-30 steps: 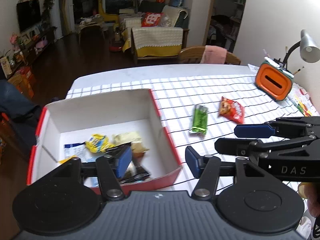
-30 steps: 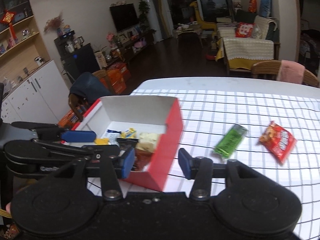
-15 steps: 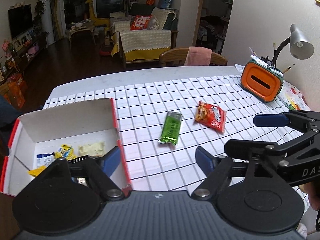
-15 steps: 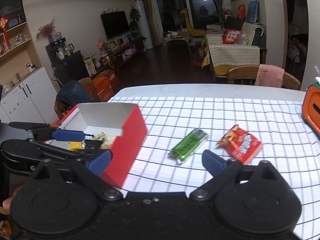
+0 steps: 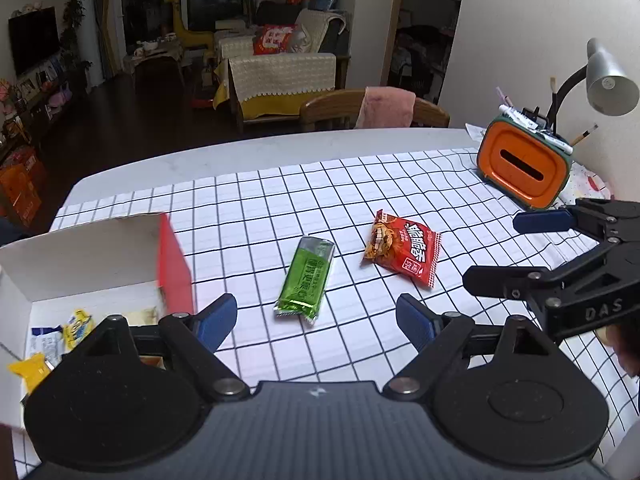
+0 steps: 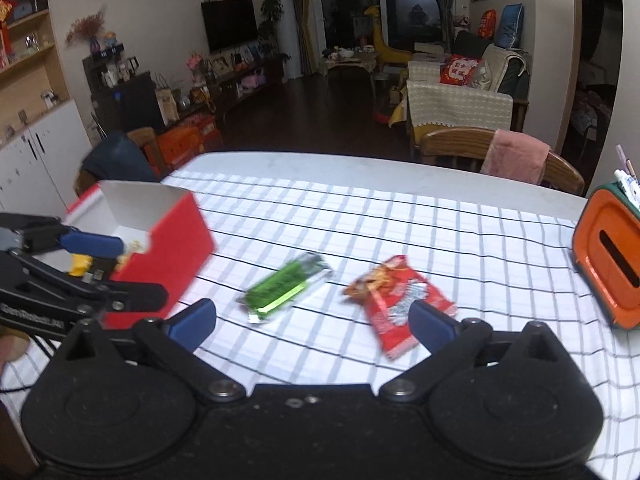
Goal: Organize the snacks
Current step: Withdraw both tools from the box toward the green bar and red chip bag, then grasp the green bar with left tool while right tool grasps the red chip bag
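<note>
Snacks are split between two places on the checked tablecloth (image 5: 400, 184). At the far left stands the red box (image 5: 174, 264) with its white inside, open at the top, and in it lie several small packets (image 5: 78, 330) (a yellow-and-blue one, a pale one, a white-and-blue one). Right of the box, lying flat on the cloth and apart from it, is the green bar (image 5: 306, 280), its long side running toward the camera. Just beside that, further right and not touching it, lies the red snack bag (image 5: 402, 254), turned at a slant. Near the right edge of the table stands an orange case (image 5: 524, 170) with pens in its top, under a grey desk lamp (image 5: 610, 80).

The left gripper (image 5: 316, 318) hangs over the near part of the cloth with the green bar just ahead of its gap; its jaws have just been spreading, stand wide, and hold nothing. The right gripper (image 6: 312, 320) is likewise released, its jaws just spread to their widest, with nothing between them; the red snack bag lies just behind its right fingertip.
</note>
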